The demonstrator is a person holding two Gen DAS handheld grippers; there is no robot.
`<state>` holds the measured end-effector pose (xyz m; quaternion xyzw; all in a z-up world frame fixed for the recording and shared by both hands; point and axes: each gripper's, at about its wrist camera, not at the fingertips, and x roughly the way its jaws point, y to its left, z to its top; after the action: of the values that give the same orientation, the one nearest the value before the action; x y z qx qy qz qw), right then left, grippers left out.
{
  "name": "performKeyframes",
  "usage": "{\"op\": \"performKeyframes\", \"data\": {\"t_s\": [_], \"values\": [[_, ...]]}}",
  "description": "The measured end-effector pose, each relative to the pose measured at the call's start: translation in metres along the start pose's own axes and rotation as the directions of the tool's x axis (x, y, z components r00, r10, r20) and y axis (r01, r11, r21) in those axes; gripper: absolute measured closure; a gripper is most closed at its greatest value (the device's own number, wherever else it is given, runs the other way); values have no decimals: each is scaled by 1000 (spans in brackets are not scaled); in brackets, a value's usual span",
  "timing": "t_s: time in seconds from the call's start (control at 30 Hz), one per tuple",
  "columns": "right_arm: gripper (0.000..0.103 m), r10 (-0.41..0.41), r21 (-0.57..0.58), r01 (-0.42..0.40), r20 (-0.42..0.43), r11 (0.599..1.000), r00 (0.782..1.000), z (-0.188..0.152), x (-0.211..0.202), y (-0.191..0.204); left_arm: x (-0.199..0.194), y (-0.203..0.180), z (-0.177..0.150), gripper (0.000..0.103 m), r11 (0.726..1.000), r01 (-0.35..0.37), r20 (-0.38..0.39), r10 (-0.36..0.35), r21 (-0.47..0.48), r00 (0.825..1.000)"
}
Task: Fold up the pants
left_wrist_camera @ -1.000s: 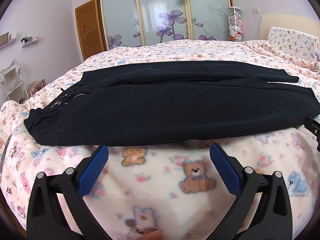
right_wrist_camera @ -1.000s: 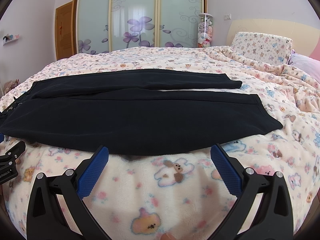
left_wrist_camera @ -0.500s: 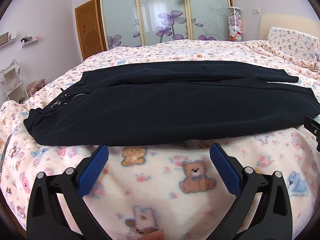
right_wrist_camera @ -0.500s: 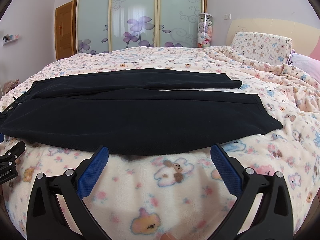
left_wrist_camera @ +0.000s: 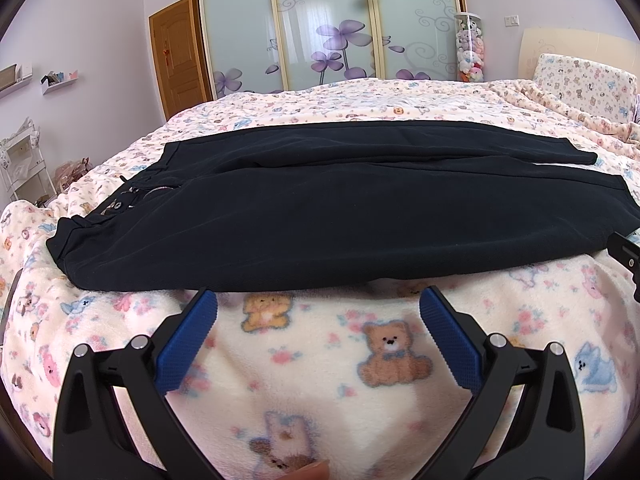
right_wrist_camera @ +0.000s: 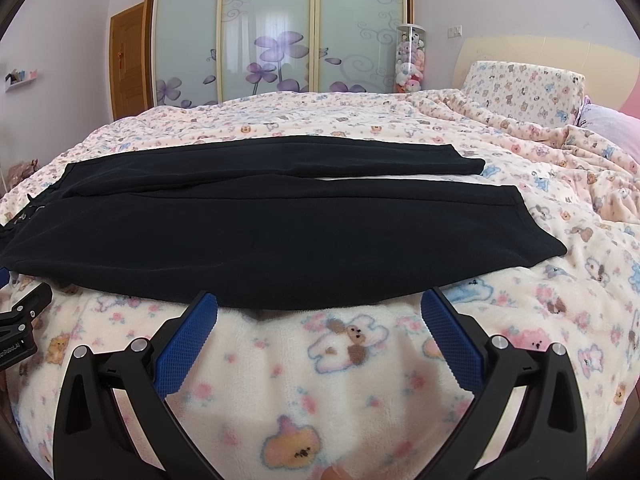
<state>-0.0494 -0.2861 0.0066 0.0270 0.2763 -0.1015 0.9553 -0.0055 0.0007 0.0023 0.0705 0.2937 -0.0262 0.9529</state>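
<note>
Dark navy pants [left_wrist_camera: 340,216] lie flat across the bed, waistband at the left, leg hems at the right, the two legs side by side with a thin gap. They also show in the right wrist view [right_wrist_camera: 280,236]. My left gripper [left_wrist_camera: 318,300] is open and empty, its blue pads just short of the pants' near edge, toward the waist half. My right gripper [right_wrist_camera: 320,300] is open and empty at the near edge too, toward the hem half. Part of the other gripper shows at each view's side edge.
The pants rest on a cream fleece blanket [left_wrist_camera: 320,364] with bear prints covering the bed. A pillow [right_wrist_camera: 524,88] and rumpled blanket lie at the far right. Sliding wardrobe doors [left_wrist_camera: 324,28] and a wooden door [left_wrist_camera: 178,56] stand behind the bed.
</note>
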Motion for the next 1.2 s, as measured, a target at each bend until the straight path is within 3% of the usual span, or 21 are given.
{"op": "performKeyframes", "data": {"t_s": [0.23,0.4,0.6,0.7,0.77,0.83,0.9,0.93,1.03,1.2], "values": [[1,138,90,-135,-27,987,990,13,-6,-32,-2,-8,2,2,1000,22,-15,-22,-8,1000],[1,255,286,-240,-19,928,967,53,3,-92,9,1,3,2,994,86,-78,-92,-74,993],[1,209,364,-190,-14,912,978,121,41,-173,18,15,5,2,960,222,-109,-243,-170,964],[1,209,397,-184,-22,899,978,150,72,-209,14,28,11,2,908,325,-37,-347,-266,937],[1,228,414,-195,-32,889,973,166,98,-229,9,42,12,2,836,419,84,-418,-355,905],[1,220,449,-178,-42,876,975,177,123,-247,7,53,10,2,778,477,193,-437,-408,878],[1,227,499,-170,-56,850,972,187,154,-264,14,59,13,2,739,497,212,-451,-455,867],[1,231,518,-169,-58,839,971,189,165,-270,18,60,15,2,733,497,209,-455,-466,866],[13,220,552,-166,-31,817,975,200,201,-287,27,58,19,2,731,497,183,-470,-468,863],[39,160,485,-93,-100,870,982,216,270,-287,38,43,23,2,777,489,108,-490,-397,865]]}}
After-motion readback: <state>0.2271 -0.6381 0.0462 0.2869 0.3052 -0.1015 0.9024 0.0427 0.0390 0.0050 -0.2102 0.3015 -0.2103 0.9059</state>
